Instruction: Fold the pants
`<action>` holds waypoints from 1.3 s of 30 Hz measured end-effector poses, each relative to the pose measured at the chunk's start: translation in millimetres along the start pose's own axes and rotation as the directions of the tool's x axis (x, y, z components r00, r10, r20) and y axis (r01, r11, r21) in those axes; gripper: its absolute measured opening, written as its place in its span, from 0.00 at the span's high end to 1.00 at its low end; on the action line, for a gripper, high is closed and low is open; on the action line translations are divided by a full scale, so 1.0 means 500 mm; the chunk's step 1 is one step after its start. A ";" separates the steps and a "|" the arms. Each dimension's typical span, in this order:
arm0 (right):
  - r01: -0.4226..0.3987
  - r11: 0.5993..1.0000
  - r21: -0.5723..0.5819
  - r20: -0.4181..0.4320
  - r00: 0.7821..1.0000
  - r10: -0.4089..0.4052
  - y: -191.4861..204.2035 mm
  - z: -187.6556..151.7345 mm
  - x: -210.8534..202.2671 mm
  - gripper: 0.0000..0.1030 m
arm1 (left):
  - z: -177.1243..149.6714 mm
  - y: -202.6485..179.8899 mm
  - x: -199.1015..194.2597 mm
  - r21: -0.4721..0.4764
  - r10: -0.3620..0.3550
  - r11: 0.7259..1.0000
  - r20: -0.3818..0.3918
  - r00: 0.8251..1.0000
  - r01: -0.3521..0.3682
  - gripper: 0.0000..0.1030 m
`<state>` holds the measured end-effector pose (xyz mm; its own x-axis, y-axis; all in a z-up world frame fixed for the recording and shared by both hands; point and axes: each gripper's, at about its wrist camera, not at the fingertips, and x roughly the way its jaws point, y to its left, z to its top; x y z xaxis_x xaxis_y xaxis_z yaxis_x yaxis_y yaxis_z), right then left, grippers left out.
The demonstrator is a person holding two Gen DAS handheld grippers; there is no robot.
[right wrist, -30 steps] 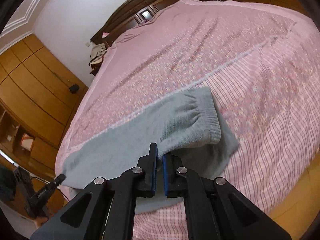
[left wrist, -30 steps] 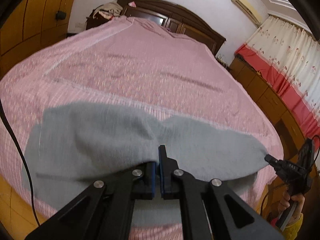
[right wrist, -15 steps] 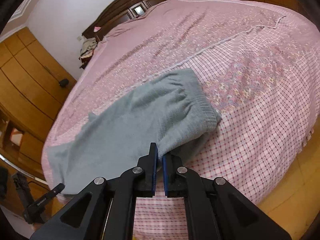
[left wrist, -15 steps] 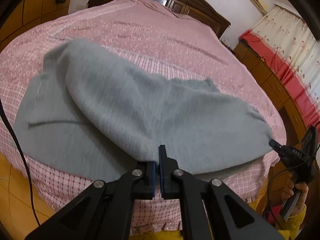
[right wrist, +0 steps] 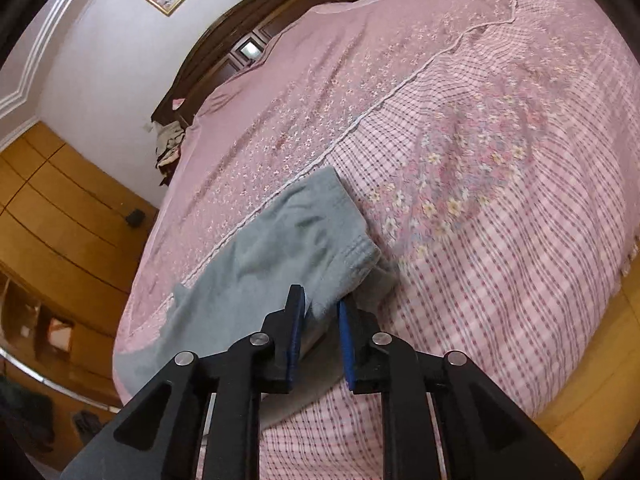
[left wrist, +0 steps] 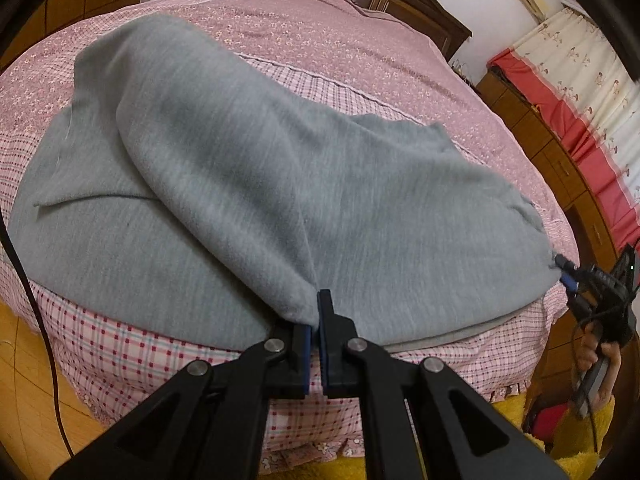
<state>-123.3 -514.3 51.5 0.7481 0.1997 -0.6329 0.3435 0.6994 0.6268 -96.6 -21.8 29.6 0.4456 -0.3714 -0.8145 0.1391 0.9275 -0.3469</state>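
Grey pants [left wrist: 280, 184] lie folded lengthwise on the near part of the pink bed, one leg laid over the other. My left gripper [left wrist: 314, 312] is shut on the edge of the top layer near the bed's front edge. The right gripper shows at the far right of the left wrist view [left wrist: 576, 280], at the pants' end. In the right wrist view the pants' waistband end [right wrist: 304, 248] lies just ahead of my right gripper [right wrist: 320, 312], whose jaws stand apart with the cloth edge between them, not pinched.
The pink bedspread [right wrist: 480, 152] covers the bed up to a dark wooden headboard [right wrist: 224, 48]. Wooden wardrobes [right wrist: 60, 216] stand on one side, a low cabinet and red-trimmed curtains [left wrist: 580, 92] on the other. A black cable [left wrist: 36, 320] hangs at the left.
Both grippers pulled the top layer toward the bed's front edge and lowered it. The right gripper's jaws have opened and let go of the waistband end. The left stays shut on the cloth.
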 end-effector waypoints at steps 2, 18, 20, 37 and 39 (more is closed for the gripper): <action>-0.004 1.000 -0.027 0.000 1.000 0.004 0.009 0.002 0.001 0.83 | 0.001 -0.003 -0.008 -0.003 -0.005 1.000 0.015 1.000 0.005 0.97; 0.131 0.985 -0.111 -0.030 0.990 -0.135 -0.021 -0.052 0.018 0.89 | -0.006 0.009 -0.013 0.005 0.033 0.999 -0.007 0.999 -0.033 0.97; 0.143 0.982 -0.121 -0.029 0.989 -0.147 -0.020 -0.045 0.017 0.86 | -0.003 0.008 -0.013 0.004 0.022 1.000 -0.013 1.000 -0.022 0.97; 0.286 0.915 -0.284 0.078 0.958 -0.275 0.083 -0.054 -0.084 0.70 | -0.001 0.117 -0.124 -0.111 0.163 0.982 0.074 0.984 -0.154 0.73; 0.280 0.905 -0.321 0.075 0.960 -0.270 0.106 -0.061 -0.075 0.70 | 0.003 0.139 -0.123 -0.151 0.171 0.976 0.077 0.982 -0.158 0.73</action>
<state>-150.8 -463.8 94.5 0.6681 -0.0486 -0.7425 0.3376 0.9090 0.2443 -112.8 65.6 56.3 0.5298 -0.2026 -0.8236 -0.0682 0.9577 -0.2795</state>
